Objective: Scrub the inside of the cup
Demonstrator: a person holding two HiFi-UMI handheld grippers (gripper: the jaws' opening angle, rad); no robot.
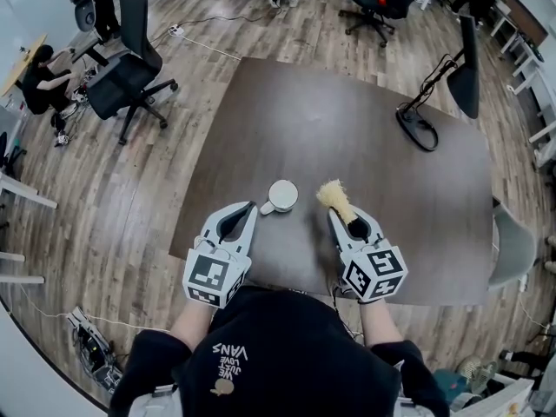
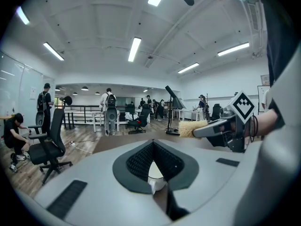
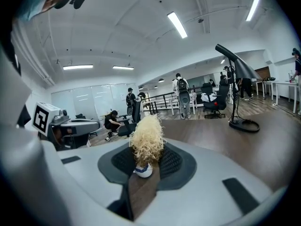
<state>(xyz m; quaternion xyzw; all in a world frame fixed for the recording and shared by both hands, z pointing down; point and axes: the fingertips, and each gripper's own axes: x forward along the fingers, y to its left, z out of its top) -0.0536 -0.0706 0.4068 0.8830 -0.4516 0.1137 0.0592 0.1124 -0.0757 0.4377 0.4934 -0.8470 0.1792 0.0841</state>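
A white cup (image 1: 283, 195) stands on the dark brown table (image 1: 347, 137) near its front edge, its handle (image 1: 268, 208) pointing left. My left gripper (image 1: 254, 208) is at that handle; in the left gripper view the white handle (image 2: 157, 183) sits pinched between the closed jaws of the left gripper (image 2: 157, 185). My right gripper (image 1: 347, 222) is shut on a brush with a yellow bristle head (image 1: 333, 195), held just right of the cup and above the table. The bristles (image 3: 146, 142) rise from the jaws of the right gripper (image 3: 143, 169). The cup's inside looks empty.
A black desk lamp (image 1: 439, 81) stands at the table's back right. A black office chair (image 1: 130, 68) and a seated person (image 1: 42, 78) are off to the left, and a grey chair (image 1: 512, 250) is at the table's right edge.
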